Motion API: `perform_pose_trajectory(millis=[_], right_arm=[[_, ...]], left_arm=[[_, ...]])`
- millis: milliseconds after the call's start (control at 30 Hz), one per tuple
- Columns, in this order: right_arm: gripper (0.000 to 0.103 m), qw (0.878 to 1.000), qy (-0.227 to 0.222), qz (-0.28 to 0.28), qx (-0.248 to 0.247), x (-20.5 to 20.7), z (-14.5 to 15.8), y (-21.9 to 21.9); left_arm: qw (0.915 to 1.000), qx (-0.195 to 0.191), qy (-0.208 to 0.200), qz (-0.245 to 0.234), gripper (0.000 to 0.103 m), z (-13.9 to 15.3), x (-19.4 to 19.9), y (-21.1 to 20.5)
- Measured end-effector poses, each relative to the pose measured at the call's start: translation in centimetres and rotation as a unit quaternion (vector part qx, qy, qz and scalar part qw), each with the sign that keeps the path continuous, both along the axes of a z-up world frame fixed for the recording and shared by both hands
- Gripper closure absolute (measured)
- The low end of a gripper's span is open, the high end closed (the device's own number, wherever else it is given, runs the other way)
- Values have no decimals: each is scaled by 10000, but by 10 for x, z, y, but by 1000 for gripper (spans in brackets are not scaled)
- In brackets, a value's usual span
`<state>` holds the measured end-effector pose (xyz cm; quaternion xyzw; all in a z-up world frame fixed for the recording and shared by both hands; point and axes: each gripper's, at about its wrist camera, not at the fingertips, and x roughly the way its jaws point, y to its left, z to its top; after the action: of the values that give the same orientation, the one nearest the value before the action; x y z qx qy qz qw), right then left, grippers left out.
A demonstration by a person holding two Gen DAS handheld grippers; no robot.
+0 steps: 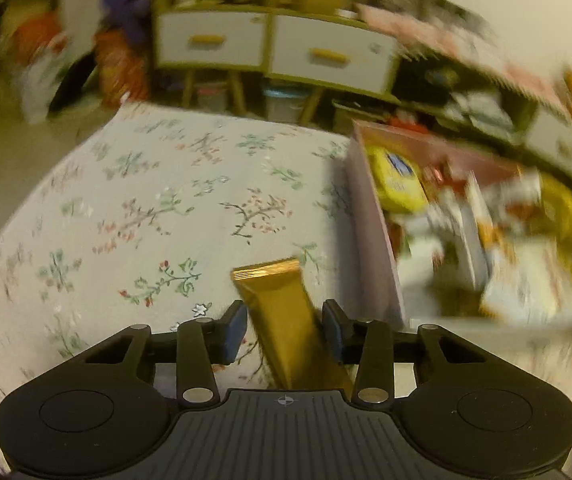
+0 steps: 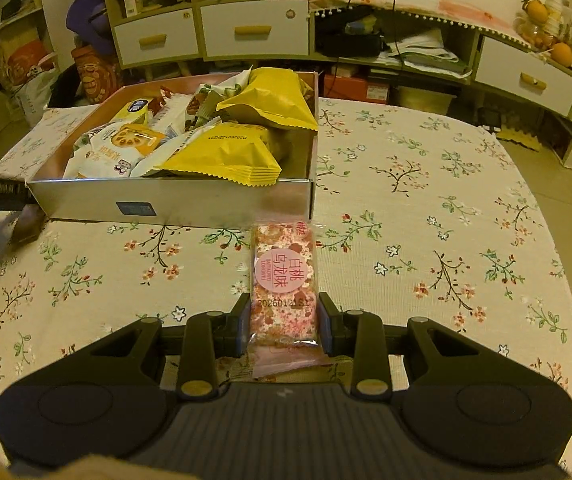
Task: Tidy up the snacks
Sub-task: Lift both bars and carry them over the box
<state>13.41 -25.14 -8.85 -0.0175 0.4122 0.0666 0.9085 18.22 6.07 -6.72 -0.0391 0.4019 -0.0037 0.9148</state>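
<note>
gold bar (image 1: 282,316); pink speckled packet (image 2: 284,288); floral tablecloth (image 2: 426,220)

A gold snack bar (image 1: 282,312) lies between the left hand-held gripper's (image 1: 284,330) parted pads, untouched.

Snack box (image 1: 370,216) contents blurred in left view; shelves (image 1: 270,40) too.

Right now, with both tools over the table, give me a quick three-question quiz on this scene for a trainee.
1. Multiple choice: what sits between the right jaws? A) a pink packet B) a yellow packet C) an orange
2. True or false: the box on the table is empty.
3. Fill in: the bar between the left jaws has a ___ wrapper.

Key: 1 A; 2 false, it is piled with snack packets; 3 gold.
</note>
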Motion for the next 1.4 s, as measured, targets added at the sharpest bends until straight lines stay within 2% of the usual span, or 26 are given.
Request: perform_pose_trajectory(millis=[67,300,533,900,1033,1067,1100,1133,1167,1200,1300,1400], right_arm=[[73,10000,9,-9,-12,0,0,1],[73,9997,76,235,89,-3,2,8],[73,9954,249,887,274,-13,5,26],[72,9893,319,1420,123,-25,7,55],[66,9897,299,1401,65,-25,7,61],[56,9897,288,1404,54,-25,7,63],[50,9897,279,1402,23,-24,7,65],[47,9899,249,1394,-11,-24,7,67],[47,9898,223,1405,-46,-24,6,69],[48,9895,223,1424,-67,-24,6,70],[51,9891,210,1448,-133,-23,4,75],[52,9893,192,1437,-174,-23,4,77]], left_arm=[[9983,434,-67,-372,71,-1,-7,-8],[9951,355,123,-916,73,3,-24,5],[9894,333,401,-1355,73,6,-43,4],[9748,310,492,-2153,73,10,-82,-30],[9734,304,487,-2217,69,11,-86,-38],[9728,309,495,-2241,65,10,-86,-39],[9719,293,523,-2278,62,11,-86,-41],[9709,258,561,-2316,55,10,-86,-42],[9693,233,607,-2373,47,10,-86,-43],[9671,267,648,-2446,46,10,-87,-46],[9648,432,671,-2504,46,10,-92,-52],[9655,416,710,-2469,51,10,-92,-53]])
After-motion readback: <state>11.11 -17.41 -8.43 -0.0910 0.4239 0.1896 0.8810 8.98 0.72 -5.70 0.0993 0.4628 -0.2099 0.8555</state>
